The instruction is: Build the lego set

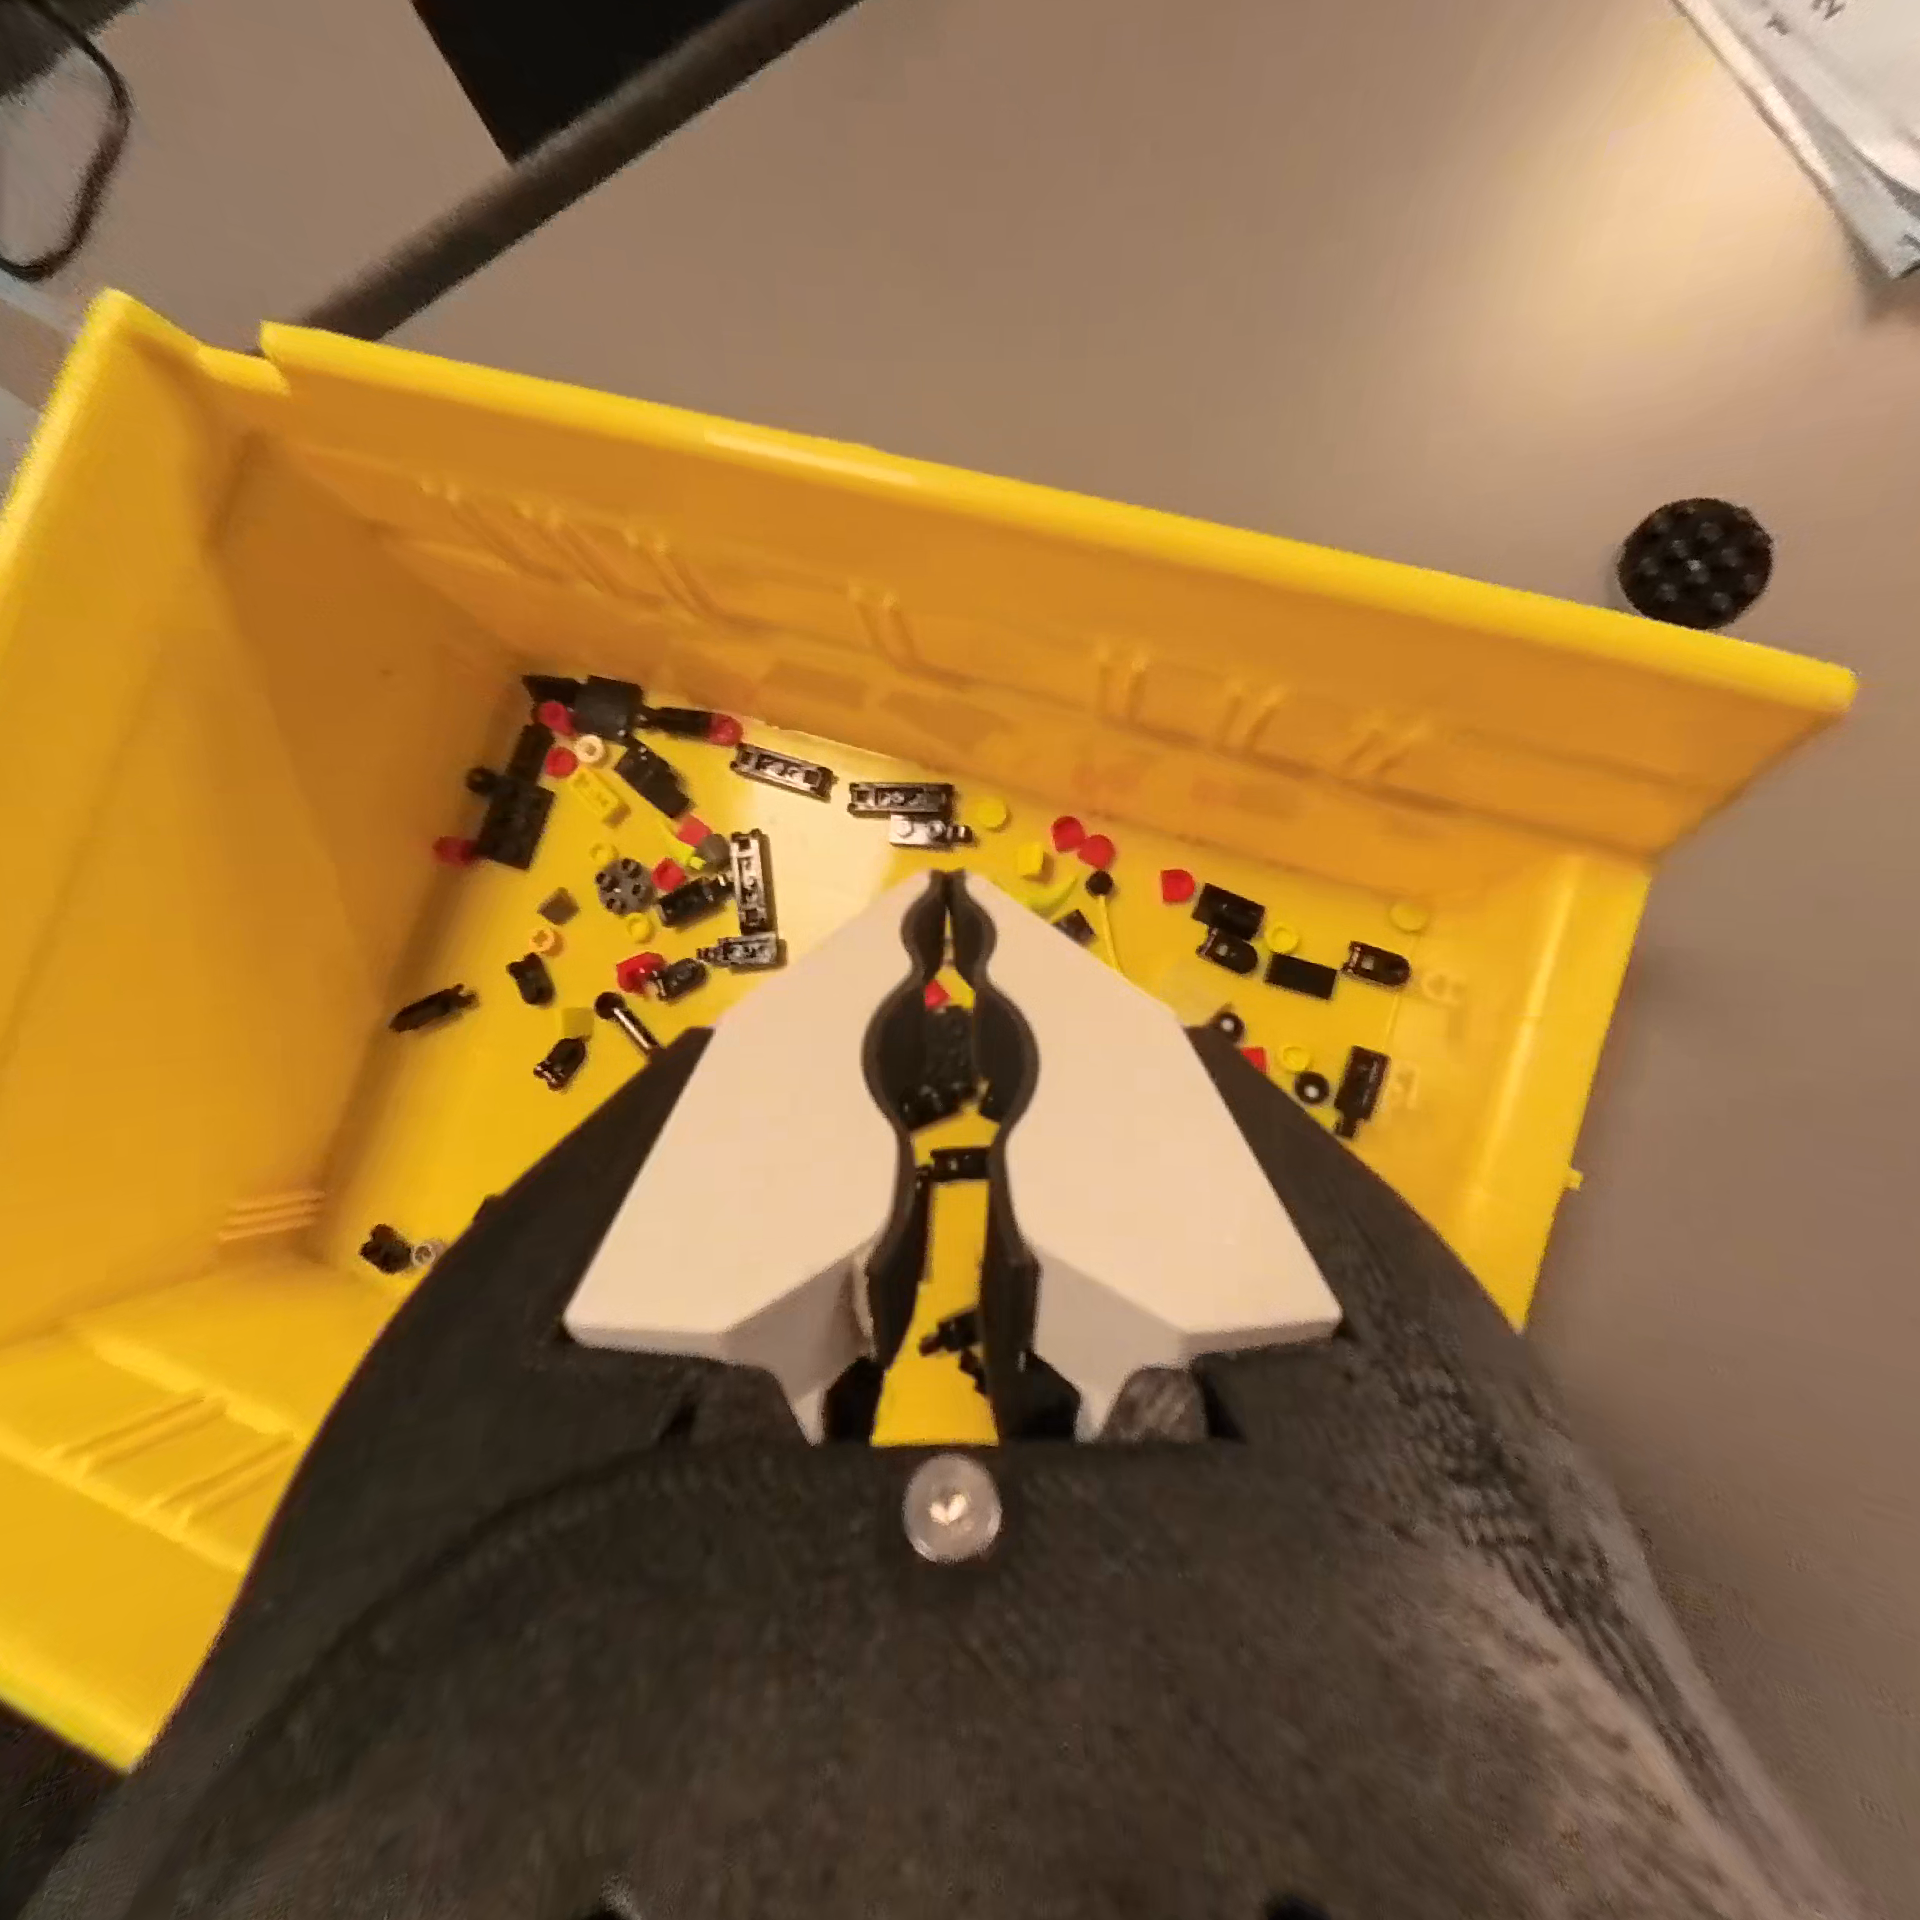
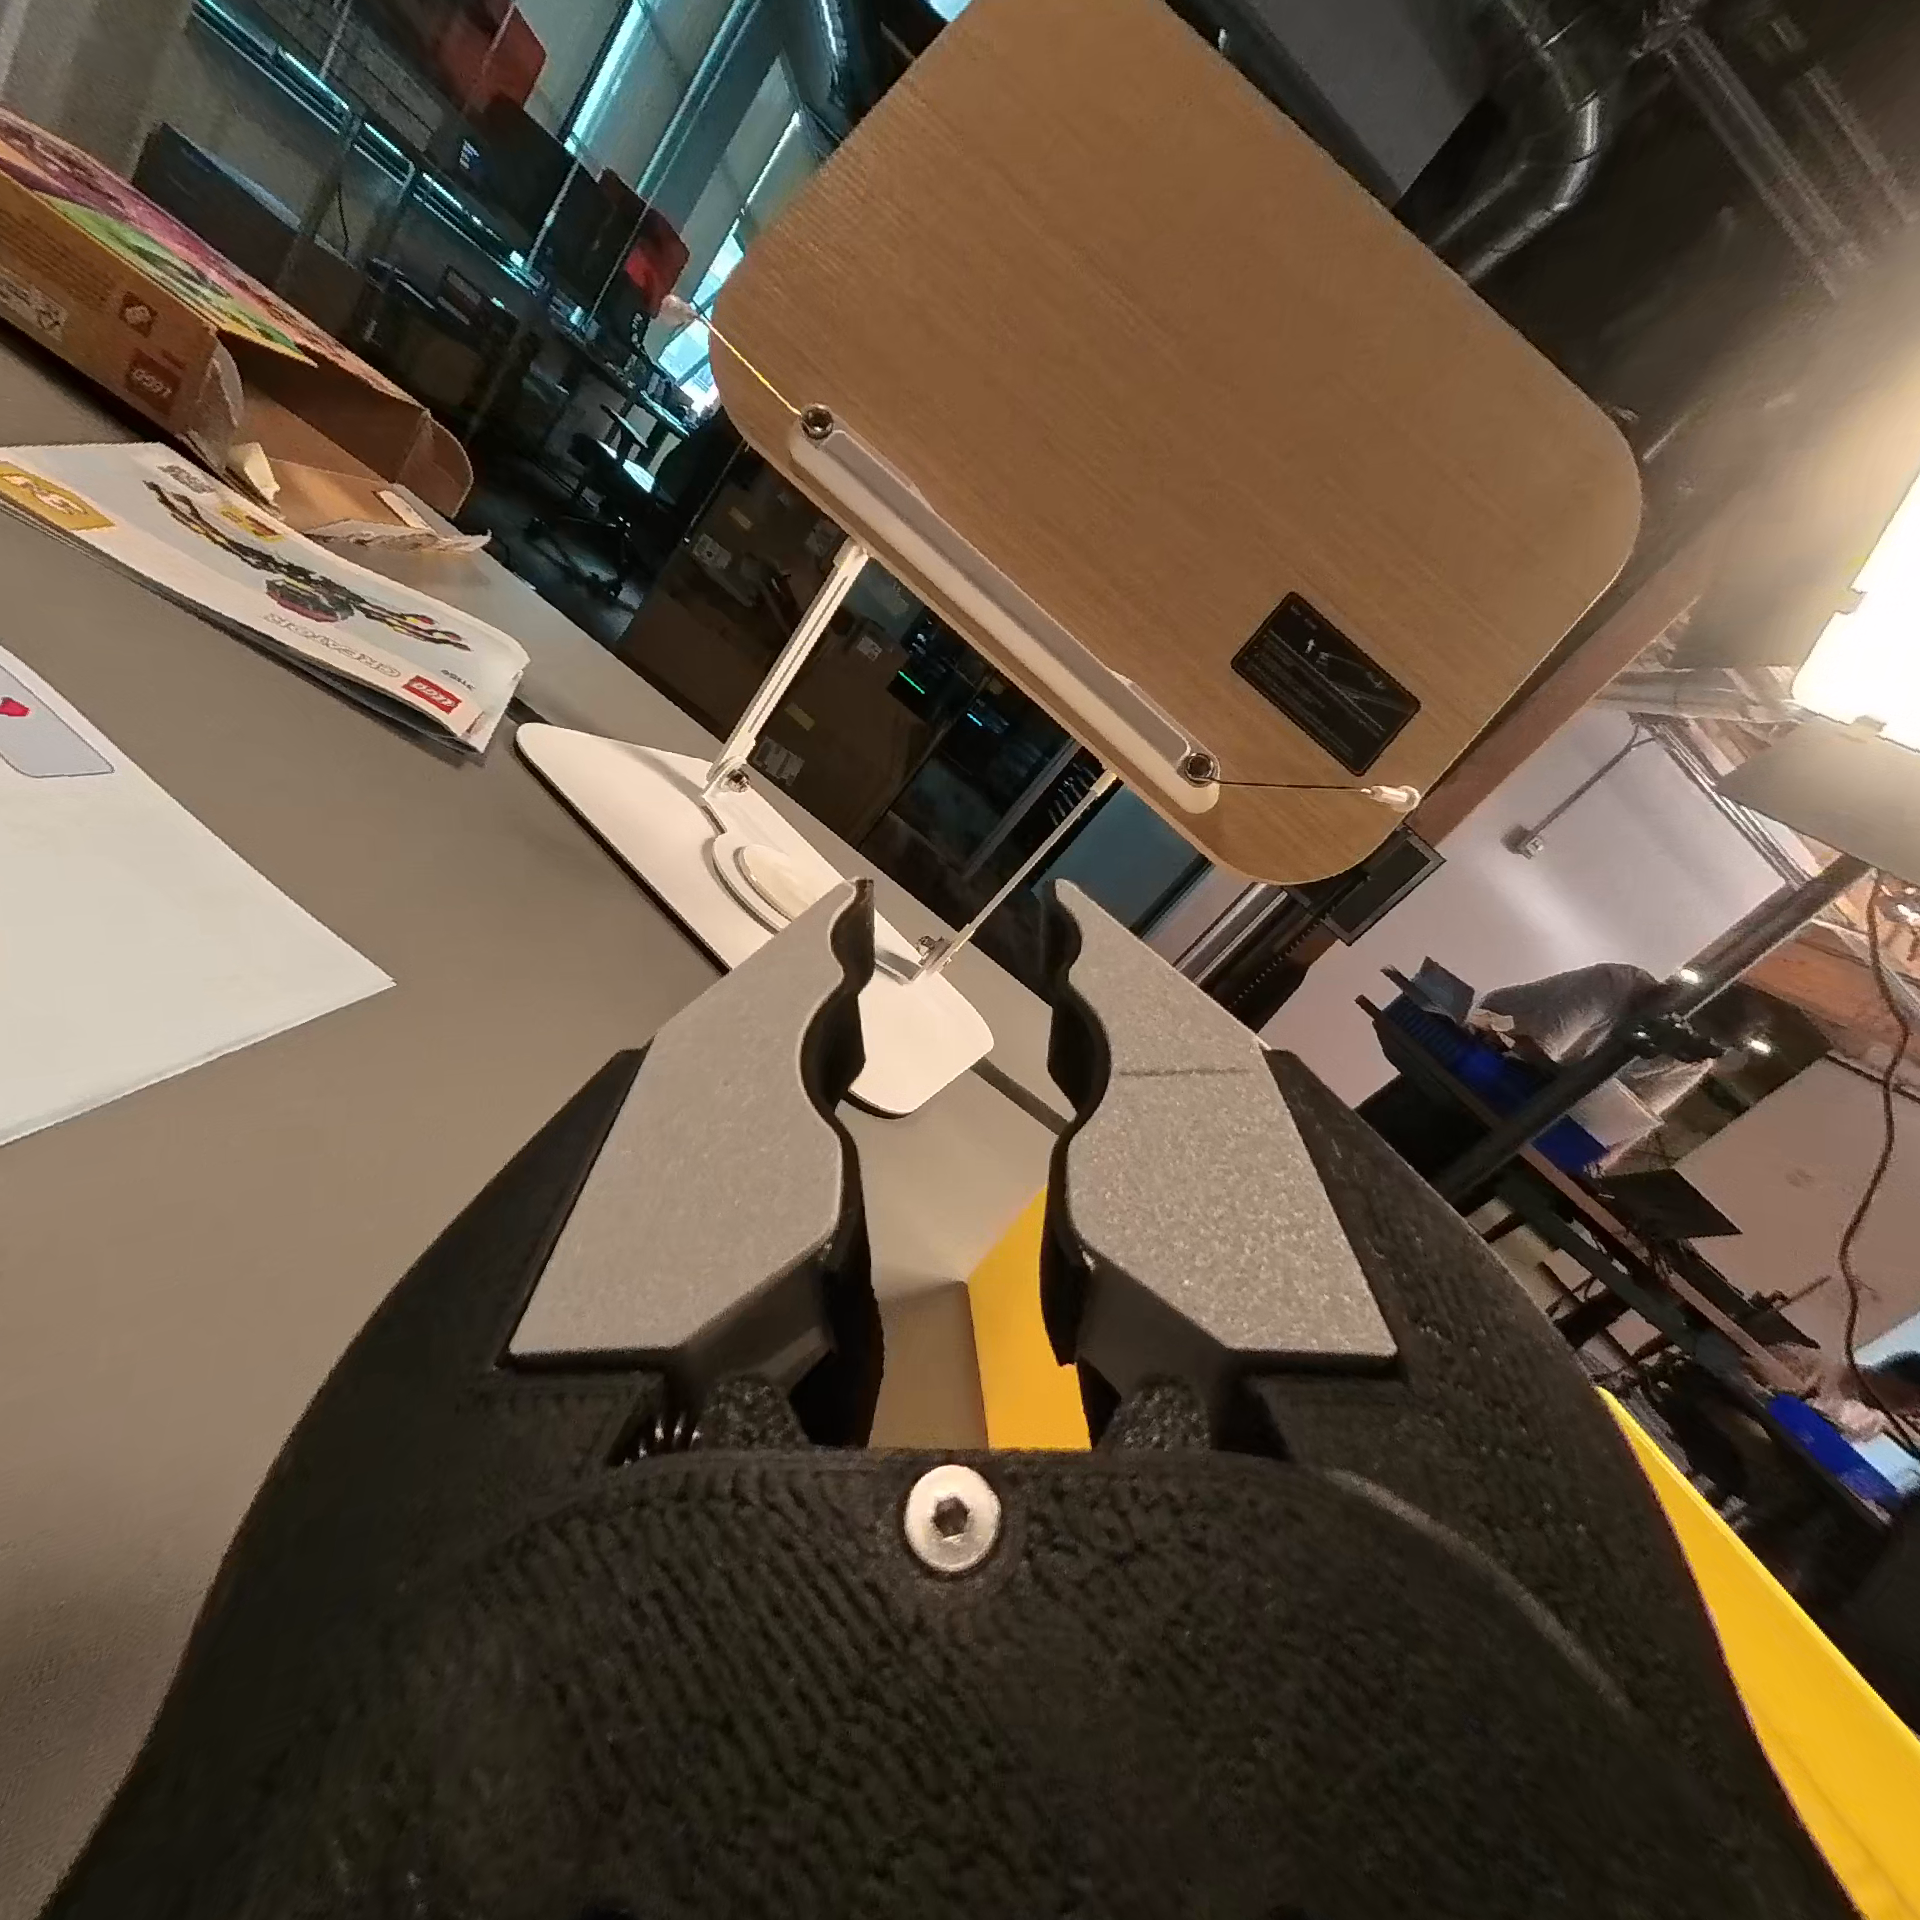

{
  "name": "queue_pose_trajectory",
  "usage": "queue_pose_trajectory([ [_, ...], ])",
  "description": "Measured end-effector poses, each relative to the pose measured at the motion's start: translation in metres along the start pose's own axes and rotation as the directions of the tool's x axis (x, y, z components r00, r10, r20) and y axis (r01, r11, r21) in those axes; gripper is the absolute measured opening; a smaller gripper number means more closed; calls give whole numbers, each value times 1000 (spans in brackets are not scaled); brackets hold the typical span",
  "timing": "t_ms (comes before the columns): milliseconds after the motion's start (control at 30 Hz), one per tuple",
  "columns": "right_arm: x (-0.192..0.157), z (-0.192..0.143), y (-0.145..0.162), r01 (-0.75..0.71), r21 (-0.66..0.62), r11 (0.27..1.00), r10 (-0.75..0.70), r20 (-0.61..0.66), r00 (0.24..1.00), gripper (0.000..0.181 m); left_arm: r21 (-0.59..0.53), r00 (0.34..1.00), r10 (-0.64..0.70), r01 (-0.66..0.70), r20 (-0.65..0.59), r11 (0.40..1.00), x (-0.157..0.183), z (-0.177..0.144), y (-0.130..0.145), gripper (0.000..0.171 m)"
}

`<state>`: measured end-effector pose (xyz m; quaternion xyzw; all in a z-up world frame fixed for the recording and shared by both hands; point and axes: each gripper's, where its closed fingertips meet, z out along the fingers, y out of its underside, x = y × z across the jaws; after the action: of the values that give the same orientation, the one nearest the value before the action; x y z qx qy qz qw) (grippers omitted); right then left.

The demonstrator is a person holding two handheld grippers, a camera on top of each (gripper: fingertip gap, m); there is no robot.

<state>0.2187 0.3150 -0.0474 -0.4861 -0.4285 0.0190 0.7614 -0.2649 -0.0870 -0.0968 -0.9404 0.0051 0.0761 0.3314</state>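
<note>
A yellow plastic bin (image 1: pixel 1039 582) fills the left wrist view. Many small loose lego pieces lie on its floor: black plates and clips (image 1: pixel 788 774), red round studs (image 1: pixel 1081 840), yellow studs (image 1: pixel 992 810), a grey round piece (image 1: pixel 627 886). My left gripper (image 1: pixel 945 885) is shut and points down into the bin, its tips just short of a small grey plate (image 1: pixel 925 829). More pieces on the bin floor show through the hollows between its fingers. My right gripper (image 2: pixel 961 904) is open, with nothing between its fingers, above the grey table (image 2: pixel 312 1091) and aimed away from the bin.
A black round studded plate (image 1: pixel 1696 561) lies on the table right of the bin. Papers (image 1: pixel 1818 104) lie at the far right. The right wrist view shows an instruction booklet (image 2: pixel 312 603), an open cardboard box (image 2: pixel 208 343), a white sheet (image 2: pixel 125 883), a wooden board on a white stand (image 2: pixel 1143 416) and the bin's edge (image 2: pixel 1018 1330). Across from one pair of fingers to the other is roughly 65 centimeters. About 7 centimeters separates my left fingertips from the small grey plate (image 1: pixel 925 829).
</note>
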Motion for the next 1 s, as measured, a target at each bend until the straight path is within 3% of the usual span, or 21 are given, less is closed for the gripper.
queue_pose_trajectory([
  [133,1,0,1,-6,-2,1000,6,-1,1000,30,-179,988,-19,-9,-154,984,17,-5,27,7],
  [233,1,0,1,-15,-1,1000,15,1,1000,29,-274,935,127,-224,-331,935,44,-18,53,2],
  [367,0,0,1,-14,-2,1000,14,7,1000,29,-376,927,193,-312,-322,873,46,-16,76,17],
  [533,-1,1,1,-18,1,1000,18,14,1000,29,-378,938,181,-288,-295,880,43,-12,73,25],
  [767,-2,0,1,-26,4,1000,26,23,999,29,-458,922,209,-347,-325,818,45,-3,88,23],
  [867,-3,1,1,-27,4,1000,27,29,999,29,-434,921,221,-351,-322,830,46,3,83,21],
  [1000,-5,1,0,-24,6,1000,24,37,999,29,-404,928,203,-323,-312,856,46,7,78,4],
])
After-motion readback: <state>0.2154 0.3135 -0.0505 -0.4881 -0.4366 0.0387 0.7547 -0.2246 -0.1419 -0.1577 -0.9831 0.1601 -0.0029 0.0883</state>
